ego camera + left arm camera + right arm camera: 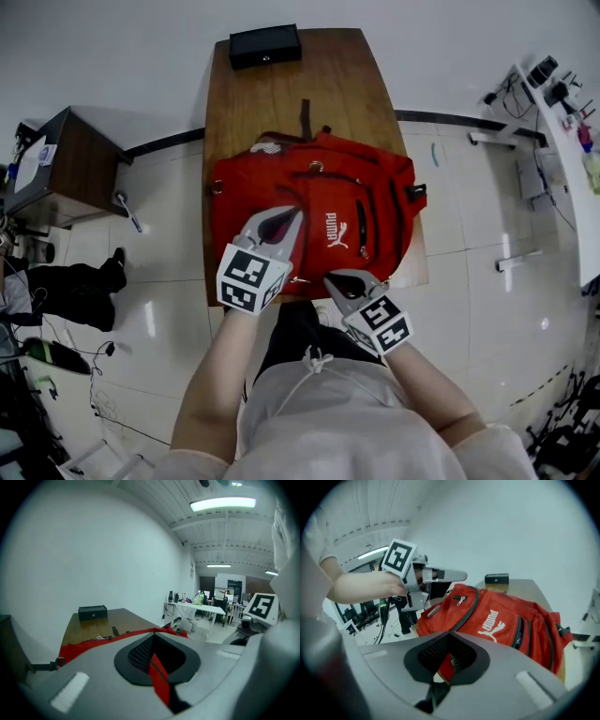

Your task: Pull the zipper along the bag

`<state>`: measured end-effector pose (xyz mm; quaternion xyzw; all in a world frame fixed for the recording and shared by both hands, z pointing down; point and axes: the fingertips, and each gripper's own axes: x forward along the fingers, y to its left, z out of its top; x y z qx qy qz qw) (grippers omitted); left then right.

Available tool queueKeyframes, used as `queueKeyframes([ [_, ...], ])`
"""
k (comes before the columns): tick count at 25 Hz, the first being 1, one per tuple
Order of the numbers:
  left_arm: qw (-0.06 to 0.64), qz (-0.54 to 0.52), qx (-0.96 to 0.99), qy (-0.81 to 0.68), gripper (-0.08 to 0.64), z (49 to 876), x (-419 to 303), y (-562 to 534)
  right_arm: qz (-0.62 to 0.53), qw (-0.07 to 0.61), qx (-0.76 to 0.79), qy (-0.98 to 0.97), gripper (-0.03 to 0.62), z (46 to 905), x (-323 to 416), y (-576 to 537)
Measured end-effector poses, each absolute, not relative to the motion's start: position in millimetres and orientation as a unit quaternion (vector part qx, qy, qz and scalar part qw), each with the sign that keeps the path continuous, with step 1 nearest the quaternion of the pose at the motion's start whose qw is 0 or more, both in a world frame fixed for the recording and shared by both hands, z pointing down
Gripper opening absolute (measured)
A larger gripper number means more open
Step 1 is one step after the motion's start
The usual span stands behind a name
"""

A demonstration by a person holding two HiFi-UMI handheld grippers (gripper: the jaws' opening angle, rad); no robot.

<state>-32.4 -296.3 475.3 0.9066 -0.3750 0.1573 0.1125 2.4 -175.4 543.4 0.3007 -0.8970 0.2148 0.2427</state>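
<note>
White capitals reading PUMA (pixel 332 228), with the leaping-cat logo beside them, run across the front of the red backpack (pixel 319 202). It lies flat on the brown wooden table (pixel 328 75), with a black box (pixel 265 45) at the table's far end. The same lettering shows in the right gripper view (it is the only readable writing). Each gripper's cube carries black-and-white square markers.

The left gripper (pixel 281 220) sits over the near left part of the backpack. In the right gripper view it is just above a silver zipper pull (pixel 461 600) at the top of a dark curved zipper line. Its jaws are drawn together to a thin slit with red fabric showing in it, and I cannot tell whether any fabric is pinched.

The right gripper (pixel 339 281) is at the backpack's near edge, by the table's rim. Its jaws are likewise pressed close, and the edge of the backpack fills the small opening between the pads (pixel 433 651).
</note>
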Motion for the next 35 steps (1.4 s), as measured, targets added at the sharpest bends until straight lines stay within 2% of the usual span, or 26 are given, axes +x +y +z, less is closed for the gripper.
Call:
queueKeyframes([
  [4,0.105,0.101,0.911,-0.386,0.006,439.2,-31.3,-249.2,0.137,0.188,0.309,-0.922,0.008,496.4,21.8,-172.7],
  [8,0.096,0.062,0.912,-0.393,0.006,409.0,-30.6,-199.1,0.075,0.164,0.310,-0.933,0.008,464.4,34.5,-156.5],
  [19,0.118,0.073,0.908,-0.396,0.006,423.8,-24.9,-83.8,0.064,0.167,0.299,-0.937,0.008,466.8,46.5,-77.8],
  [35,0.091,0.036,0.909,-0.406,0.006,405.4,-3.4,79.6,0.021,0.166,0.310,-0.936,0.008,446.9,62.2,90.0],
])
